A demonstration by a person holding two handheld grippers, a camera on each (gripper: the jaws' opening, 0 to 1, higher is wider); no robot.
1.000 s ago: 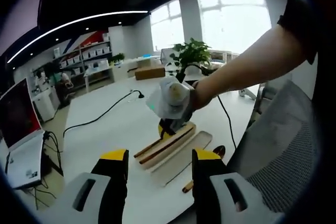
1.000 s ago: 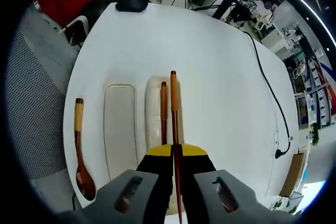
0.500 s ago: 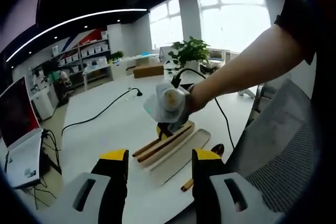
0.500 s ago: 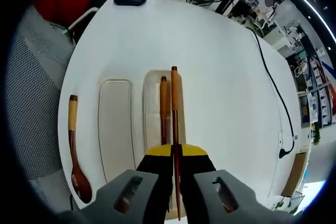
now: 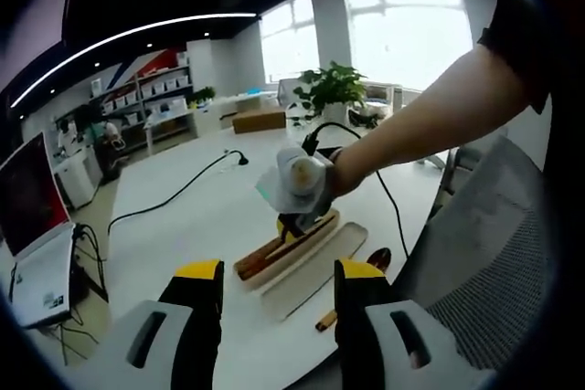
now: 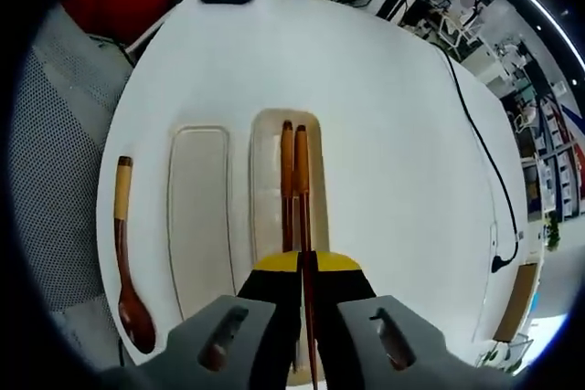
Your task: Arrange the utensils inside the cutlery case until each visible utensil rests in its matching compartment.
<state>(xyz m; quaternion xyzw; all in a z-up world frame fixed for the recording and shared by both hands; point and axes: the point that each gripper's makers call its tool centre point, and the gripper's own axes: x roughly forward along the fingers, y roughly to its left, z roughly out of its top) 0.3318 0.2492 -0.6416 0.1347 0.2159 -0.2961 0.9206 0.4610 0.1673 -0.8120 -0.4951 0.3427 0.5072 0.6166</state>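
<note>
Lowering chopstick (image 6: 301,180), clenched in right gripper (image 6: 302,267), level beside its twin (image 6: 286,180) in case (image 6: 265,226); left gripper (image 5: 274,289) idle, released.

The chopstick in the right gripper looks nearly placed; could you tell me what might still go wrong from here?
The held chopstick lies right against the other chopstick in the case; releasing it could nudge or cross the pair. The spoon rests near the table edge, so it might get knocked off when picked up.
</note>
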